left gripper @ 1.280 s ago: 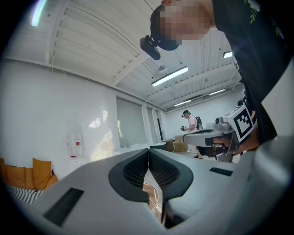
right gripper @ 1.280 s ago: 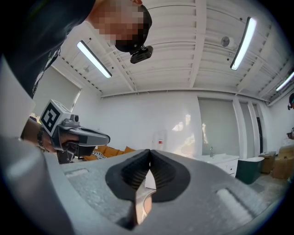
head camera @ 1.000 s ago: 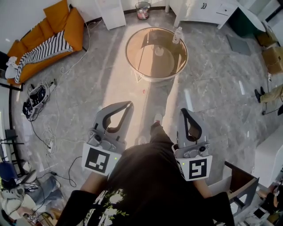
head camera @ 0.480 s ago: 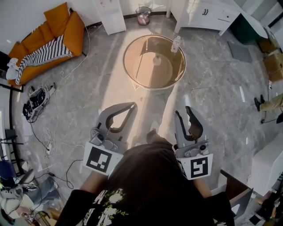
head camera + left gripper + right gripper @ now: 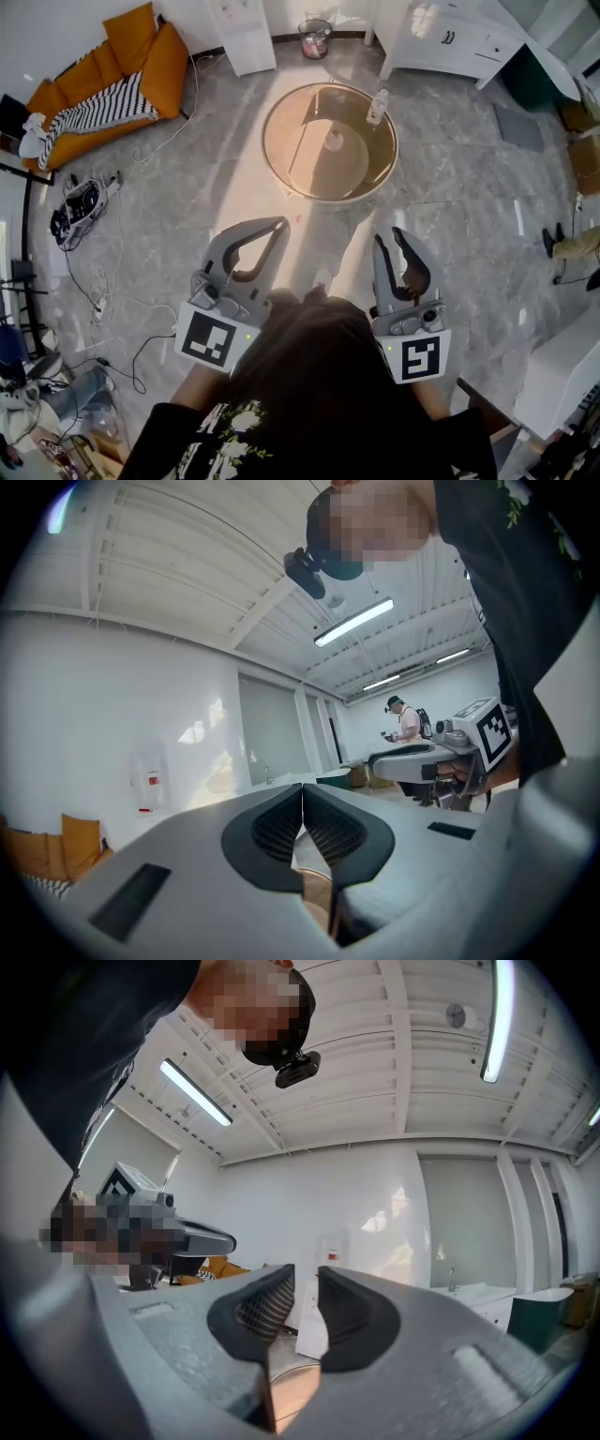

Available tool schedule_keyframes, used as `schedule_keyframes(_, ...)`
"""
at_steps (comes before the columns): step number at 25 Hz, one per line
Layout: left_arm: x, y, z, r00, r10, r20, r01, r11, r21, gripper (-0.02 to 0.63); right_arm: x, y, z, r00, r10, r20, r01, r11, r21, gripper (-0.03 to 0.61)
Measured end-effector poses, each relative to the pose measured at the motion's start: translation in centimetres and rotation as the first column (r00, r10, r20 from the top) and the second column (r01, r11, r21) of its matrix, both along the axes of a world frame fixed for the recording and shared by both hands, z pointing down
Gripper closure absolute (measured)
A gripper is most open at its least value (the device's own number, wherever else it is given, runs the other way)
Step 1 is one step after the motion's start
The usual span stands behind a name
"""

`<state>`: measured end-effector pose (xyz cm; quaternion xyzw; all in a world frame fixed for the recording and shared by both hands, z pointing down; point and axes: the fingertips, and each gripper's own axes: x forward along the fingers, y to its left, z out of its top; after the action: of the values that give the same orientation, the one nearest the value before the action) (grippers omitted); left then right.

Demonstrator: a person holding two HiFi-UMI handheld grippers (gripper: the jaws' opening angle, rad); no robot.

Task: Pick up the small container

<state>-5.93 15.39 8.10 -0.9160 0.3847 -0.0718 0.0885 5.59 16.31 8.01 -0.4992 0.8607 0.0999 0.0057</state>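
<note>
Round worktop [image 5: 291,131] on grey marble floor [image 5: 187,187], orange sofa [image 5: 141,66] beyond — small container [image 5: 333,141] near the worktop's middle. Left gripper [image 5: 279,225] jaws clenched, right gripper [image 5: 388,236] jaws just opened, empty — both well short of it.

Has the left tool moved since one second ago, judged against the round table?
Yes. The left tool is now nearer the round table ahead of it; the strip of floor between them has shrunk.

Grey left tongs [image 5: 279,225] and right tongs [image 5: 388,236] bear black-and-white marker cubes [image 5: 209,339]; the shirt [image 5: 319,398] is black, white-printed.
</note>
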Motion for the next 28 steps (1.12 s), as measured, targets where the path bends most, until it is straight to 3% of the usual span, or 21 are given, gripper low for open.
schedule_keyframes(2, 0.5, -0.7, 0.3, 1.000, -0.018, -0.017, 0.017, 1.000, -0.006, 0.600, 0.7, -0.5, 0.6, 1.000, -0.008, -0.003, 0.008, 1.000, -0.004, 0.535)
schedule_keyframes(9, 1.7, -2.3, 0.8, 0.999, -0.029, -0.019, 0.028, 0.999, -0.014, 0.600, 1.5, -2.1, 1.2, 0.999, -0.034, 0.005, 0.034, 0.999, -0.022, 0.535)
schedule_keyframes(15, -0.1, -4.8, 2.9, 0.998, -0.052, -0.035, 0.050, 0.998, -0.046, 0.600, 0.3, -4.6, 2.5, 0.999, -0.035, 0.005, 0.036, 0.997, -0.064, 0.534)
schedule_keyframes(28, 0.9, -14.3, 3.7, 0.999, -0.002, -0.038, -0.001, 0.998, -0.059, 0.600, 1.2, -14.0, 4.0, 1.000, 0.019, 0.014, -0.018, 0.997, -0.076, 0.492)
